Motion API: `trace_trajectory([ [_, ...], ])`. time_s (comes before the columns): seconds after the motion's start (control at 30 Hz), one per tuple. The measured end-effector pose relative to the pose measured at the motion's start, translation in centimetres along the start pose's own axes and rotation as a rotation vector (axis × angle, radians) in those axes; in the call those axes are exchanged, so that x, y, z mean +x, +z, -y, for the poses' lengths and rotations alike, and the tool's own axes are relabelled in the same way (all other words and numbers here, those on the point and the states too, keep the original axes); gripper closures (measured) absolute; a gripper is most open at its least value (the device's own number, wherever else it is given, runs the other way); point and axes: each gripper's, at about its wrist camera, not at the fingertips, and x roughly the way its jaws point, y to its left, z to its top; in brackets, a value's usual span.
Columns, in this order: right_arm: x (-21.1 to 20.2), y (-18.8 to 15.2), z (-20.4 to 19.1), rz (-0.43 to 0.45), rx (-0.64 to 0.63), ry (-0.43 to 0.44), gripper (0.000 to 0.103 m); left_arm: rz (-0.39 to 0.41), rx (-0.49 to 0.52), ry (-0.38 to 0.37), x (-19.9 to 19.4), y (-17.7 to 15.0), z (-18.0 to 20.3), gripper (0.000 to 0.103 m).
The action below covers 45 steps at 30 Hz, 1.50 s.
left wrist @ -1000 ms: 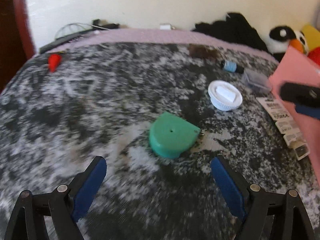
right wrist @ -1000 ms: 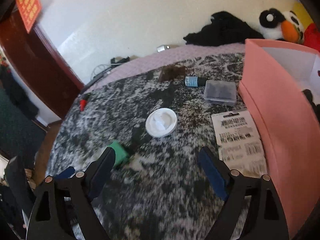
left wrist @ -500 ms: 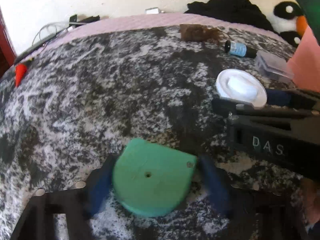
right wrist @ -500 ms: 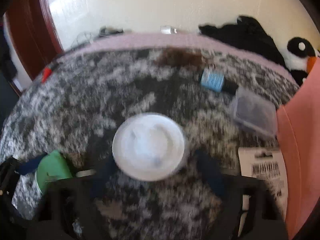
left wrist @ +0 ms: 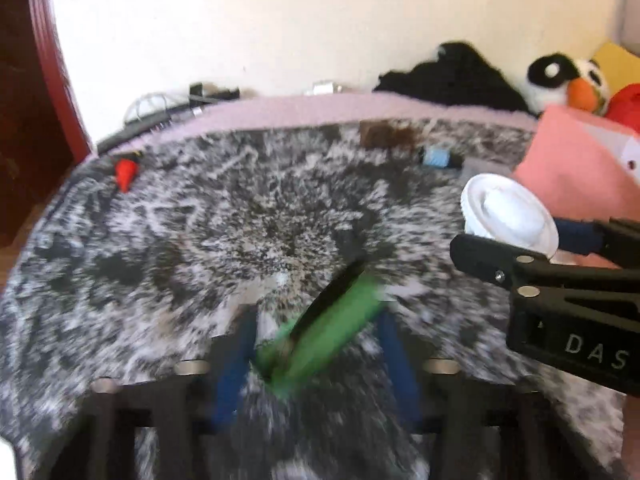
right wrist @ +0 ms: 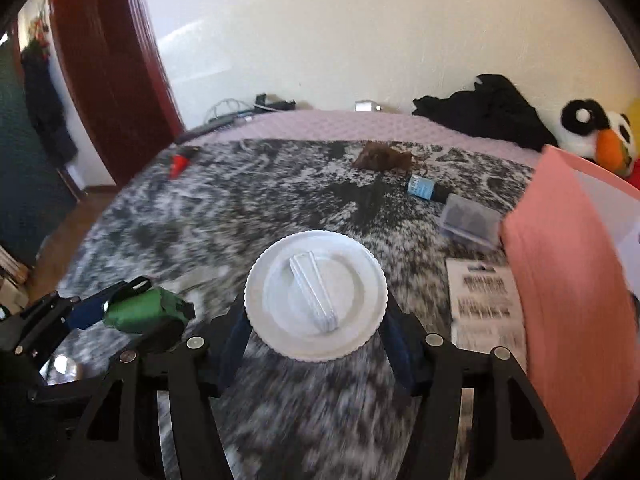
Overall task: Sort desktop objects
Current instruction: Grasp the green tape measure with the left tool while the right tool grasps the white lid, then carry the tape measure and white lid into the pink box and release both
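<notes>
My left gripper (left wrist: 316,344) is shut on the green case (left wrist: 328,332), which hangs tilted and blurred above the speckled blanket (left wrist: 200,240); it also shows in the right wrist view (right wrist: 140,310). My right gripper (right wrist: 316,320) is shut on the white round lid (right wrist: 316,294) and holds it off the blanket; the lid also shows in the left wrist view (left wrist: 508,214). A pink box (right wrist: 568,280) stands open at the right.
On the blanket lie a blue-labelled small bottle (right wrist: 424,188), a clear plastic case (right wrist: 468,218), a printed card (right wrist: 484,296), a brown clump (right wrist: 384,158) and a red object (right wrist: 178,164). Black cloth (right wrist: 488,114) and a plush penguin (right wrist: 596,132) sit at the back.
Both grippers closed on their objects and lifted them: the left on the green case, which has tipped onto its edge, the right on the white lid.
</notes>
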Motion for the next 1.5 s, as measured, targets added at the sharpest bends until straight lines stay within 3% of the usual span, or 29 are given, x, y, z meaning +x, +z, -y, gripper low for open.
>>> trace_trajectory([
  [0.17,-6.8,-3.3,-0.3,0.028,0.048,0.047,0.039,0.019,-0.028,0.017,-5.5,-2.2,1.1,0.083],
  [0.33,-12.2,-7.4,-0.2,0.063,0.039,0.052,0.039,0.059,-0.033,0.007,-10.6,-4.5,2.2,0.093],
  [0.47,-16.0,-10.4,0.3,0.095,0.022,0.033,0.040,0.078,-0.047,-0.039,-13.2,-5.9,2.3,0.095],
  [0.57,-18.5,-12.4,0.8,0.120,0.011,0.021,0.040,0.033,-0.039,-0.052,-12.1,-6.9,2.7,0.092],
  [0.6,-18.7,-12.8,1.2,0.117,0.015,0.020,0.039,0.011,-0.034,-0.058,-11.5,-7.2,2.8,0.069],
  [0.63,-18.9,-13.1,1.6,0.114,0.019,0.020,0.039,-0.009,-0.030,-0.064,-10.8,-7.6,3.0,0.038],
  [0.7,-18.9,-13.7,2.4,0.100,0.041,0.032,0.039,-0.024,-0.015,-0.070,-8.6,-8.0,3.5,0.023],
  [0.83,-18.3,-14.1,3.9,0.068,0.100,0.074,0.039,-0.108,0.010,-0.077,-2.8,-8.3,4.4,0.023],
  [1.0,-17.0,-13.4,5.7,0.057,0.102,0.070,0.039,-0.229,0.038,-0.016,3.7,-9.3,5.1,0.019],
  [1.07,-16.4,-13.2,6.3,0.043,0.108,0.074,0.039,-0.214,0.022,-0.015,4.2,-9.9,5.1,0.029],
  [1.1,-16.1,-13.0,6.5,0.039,0.108,0.078,0.039,-0.196,0.009,-0.027,3.8,-9.9,5.1,0.044],
  [1.3,-16.5,-13.2,5.7,0.022,0.065,0.110,0.039,-0.145,-0.069,-0.049,-1.0,-9.4,5.3,0.044],
  [1.5,-19.5,-13.8,5.5,0.060,0.030,0.131,0.039,0.031,-0.002,-0.132,-9.2,-5.8,9.5,0.044],
])
